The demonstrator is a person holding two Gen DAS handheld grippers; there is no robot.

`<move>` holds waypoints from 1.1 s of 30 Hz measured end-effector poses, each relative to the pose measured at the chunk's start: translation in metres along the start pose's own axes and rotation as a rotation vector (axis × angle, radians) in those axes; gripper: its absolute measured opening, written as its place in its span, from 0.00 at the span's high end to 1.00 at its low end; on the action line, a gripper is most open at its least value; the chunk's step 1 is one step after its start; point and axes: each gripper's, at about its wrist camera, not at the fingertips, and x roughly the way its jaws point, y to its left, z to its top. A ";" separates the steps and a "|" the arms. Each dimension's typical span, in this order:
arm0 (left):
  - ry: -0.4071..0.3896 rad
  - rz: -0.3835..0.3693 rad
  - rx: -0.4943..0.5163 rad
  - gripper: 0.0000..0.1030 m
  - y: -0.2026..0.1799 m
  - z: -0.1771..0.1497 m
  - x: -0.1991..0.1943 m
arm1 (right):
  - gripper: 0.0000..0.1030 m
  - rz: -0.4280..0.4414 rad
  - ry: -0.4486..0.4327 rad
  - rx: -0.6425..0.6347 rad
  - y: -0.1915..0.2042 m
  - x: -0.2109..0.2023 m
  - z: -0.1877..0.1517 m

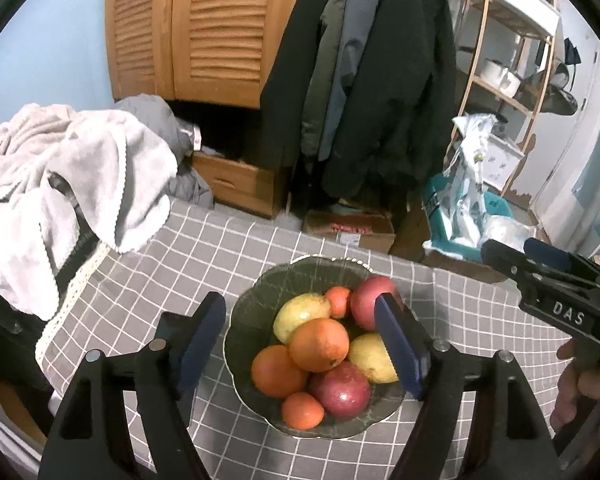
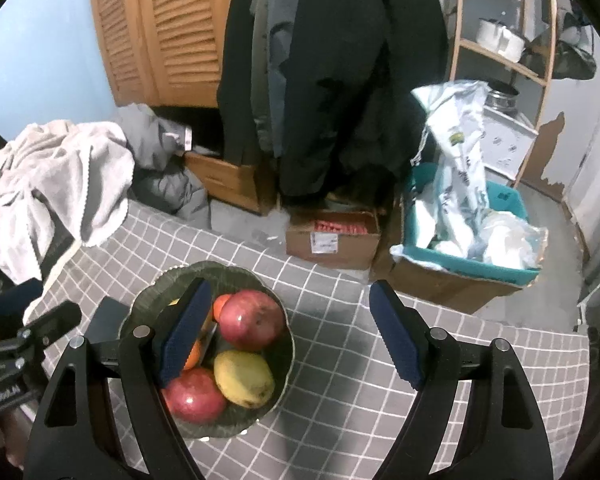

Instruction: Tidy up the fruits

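Note:
A dark green scalloped bowl stands on the grey checked tablecloth, piled with fruit: a large orange, a second orange, two small tangerines, two yellow mangoes and two red apples. My left gripper hangs open above the bowl with nothing between its blue pads. In the right wrist view the bowl lies lower left, showing a red apple and a mango. My right gripper is open and empty, its left finger over the bowl.
A crumpled white blanket covers the table's left end. Beyond the far table edge hang dark coats, with a cardboard box and a teal bin on the floor. Bare tablecloth lies right of the bowl.

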 end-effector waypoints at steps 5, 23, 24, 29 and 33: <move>-0.035 -0.006 0.002 0.22 -0.002 0.005 -0.019 | 0.21 -0.017 -0.035 -0.002 -0.001 -0.030 0.002; -0.166 -0.063 0.028 0.07 -0.022 0.020 -0.090 | 0.21 -0.057 -0.140 0.039 -0.012 -0.115 -0.007; -0.176 -0.066 0.031 0.06 -0.023 0.020 -0.094 | 0.21 -0.058 -0.144 0.041 -0.014 -0.117 -0.008; -0.202 -0.070 0.052 0.03 -0.032 0.020 -0.106 | 0.21 -0.055 -0.172 0.038 -0.019 -0.138 -0.011; -0.224 -0.075 0.058 0.01 -0.037 0.019 -0.116 | 0.21 -0.053 -0.213 0.039 -0.022 -0.155 -0.011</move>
